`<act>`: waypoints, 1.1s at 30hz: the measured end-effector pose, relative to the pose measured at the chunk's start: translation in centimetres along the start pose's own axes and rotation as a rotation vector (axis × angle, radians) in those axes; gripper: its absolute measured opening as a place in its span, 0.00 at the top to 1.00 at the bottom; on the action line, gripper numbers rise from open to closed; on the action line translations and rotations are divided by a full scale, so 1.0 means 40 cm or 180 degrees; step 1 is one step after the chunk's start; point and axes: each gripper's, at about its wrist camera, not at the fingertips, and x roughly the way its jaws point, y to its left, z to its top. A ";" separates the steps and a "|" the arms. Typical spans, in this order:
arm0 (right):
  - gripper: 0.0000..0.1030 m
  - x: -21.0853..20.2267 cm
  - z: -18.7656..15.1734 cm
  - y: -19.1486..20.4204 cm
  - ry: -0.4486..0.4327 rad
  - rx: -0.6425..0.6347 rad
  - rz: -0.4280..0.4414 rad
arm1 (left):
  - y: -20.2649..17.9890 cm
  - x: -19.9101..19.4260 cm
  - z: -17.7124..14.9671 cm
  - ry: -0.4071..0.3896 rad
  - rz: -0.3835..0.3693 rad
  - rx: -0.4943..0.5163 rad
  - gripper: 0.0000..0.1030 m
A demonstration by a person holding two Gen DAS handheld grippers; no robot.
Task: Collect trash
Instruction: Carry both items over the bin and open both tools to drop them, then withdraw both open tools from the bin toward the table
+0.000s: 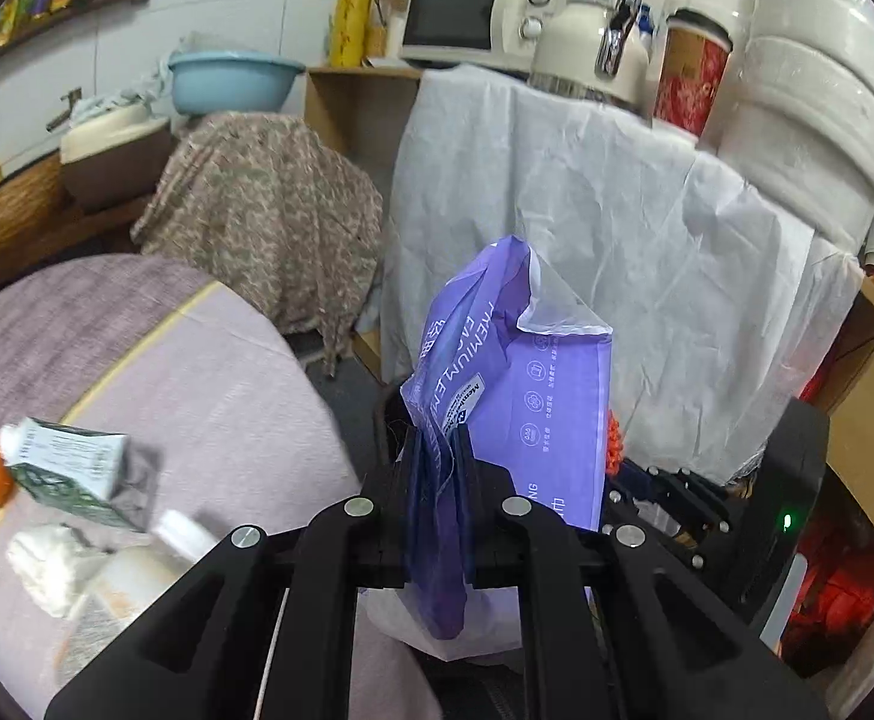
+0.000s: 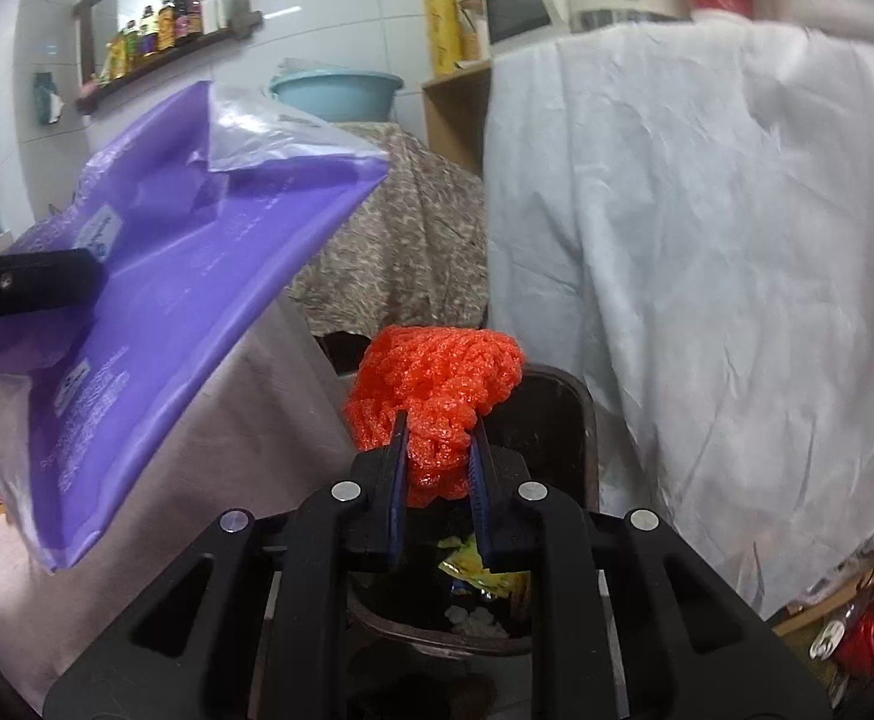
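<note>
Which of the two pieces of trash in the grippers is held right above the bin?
The orange foam net in the right gripper: the dark bin opens directly beneath it. The purple plastic bag, in the left gripper, hangs off to the side.

White tiled wall (image 2: 341, 18), wooden shelf (image 2: 161, 69) of bottles, white-draped furniture (image 2: 706, 240), patterned cloth cover (image 1: 269, 204)

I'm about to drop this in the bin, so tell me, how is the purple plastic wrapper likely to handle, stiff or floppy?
The purple plastic wrapper probably handles floppy: it creases and folds where the left gripper pinches it. It looks empty and flat, so likely very light, and may flutter or cling rather than drop straight.
</note>
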 end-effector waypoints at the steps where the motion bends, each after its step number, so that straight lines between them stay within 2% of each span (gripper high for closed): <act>1: 0.82 0.010 -0.012 -0.013 0.0035 0.0021 -0.0054 | -0.013 0.026 0.005 0.0044 0.0003 0.0007 0.89; 7: 0.82 0.056 -0.080 -0.077 0.0239 0.0161 -0.0192 | -0.078 0.170 0.003 0.0317 0.0003 0.0087 0.89; 11: 0.82 0.097 -0.117 -0.129 0.0395 0.0352 -0.0169 | -0.102 0.258 -0.013 0.0500 0.0037 0.0100 0.89; 20: 0.81 0.192 -0.195 -0.147 0.0698 0.0353 -0.0093 | -0.113 0.348 -0.022 0.0624 0.0219 0.0145 0.88; 21: 0.81 0.198 -0.200 -0.144 0.0699 0.0339 -0.0069 | -0.112 0.348 -0.023 0.0617 0.0207 0.0140 0.83; 23: 0.72 0.201 -0.212 -0.137 0.0702 0.0309 -0.0056 | -0.111 0.348 -0.024 0.0586 0.0220 0.0161 0.73; 25: 0.59 0.203 -0.211 -0.136 0.0691 0.0296 -0.0102 | -0.109 0.338 -0.023 0.0514 0.0295 0.0189 0.49; 26: 0.53 0.202 -0.211 -0.135 0.0665 0.0305 -0.0107 | -0.107 0.331 -0.021 0.0465 0.0301 0.0177 0.45; 28: 0.47 0.196 -0.208 -0.133 0.0635 0.0315 -0.0120 | -0.100 0.314 -0.016 0.0394 0.0257 0.0139 0.39; 33: 0.41 0.186 -0.200 -0.125 0.0610 0.0280 -0.0148 | -0.110 0.262 -0.008 0.0265 0.0160 0.0116 0.31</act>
